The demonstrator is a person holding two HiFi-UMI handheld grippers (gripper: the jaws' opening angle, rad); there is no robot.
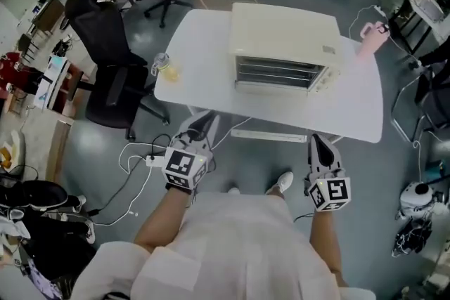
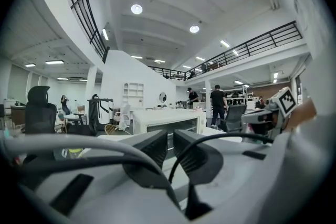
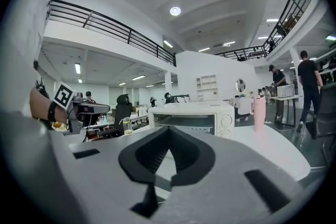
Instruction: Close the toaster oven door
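Note:
A cream toaster oven (image 1: 281, 46) stands in the middle of a white table (image 1: 204, 60), its front facing me with the wire racks showing. It also appears ahead in the left gripper view (image 2: 168, 122) and in the right gripper view (image 3: 193, 118). How its door stands I cannot tell. My left gripper (image 1: 204, 120) (image 2: 169, 140) hangs low in front of the table's near edge, shut and empty. Further right, my right gripper (image 1: 315, 141) (image 3: 168, 145) is held at the same height, also shut with nothing in it. Both are well short of the oven.
A bottle of yellow liquid (image 1: 164, 67) sits at the table's left edge and a pink bottle (image 1: 371, 38) at its right end. A black office chair (image 1: 105, 60) stands left of the table. Cables and a power strip (image 1: 151, 159) lie on the floor.

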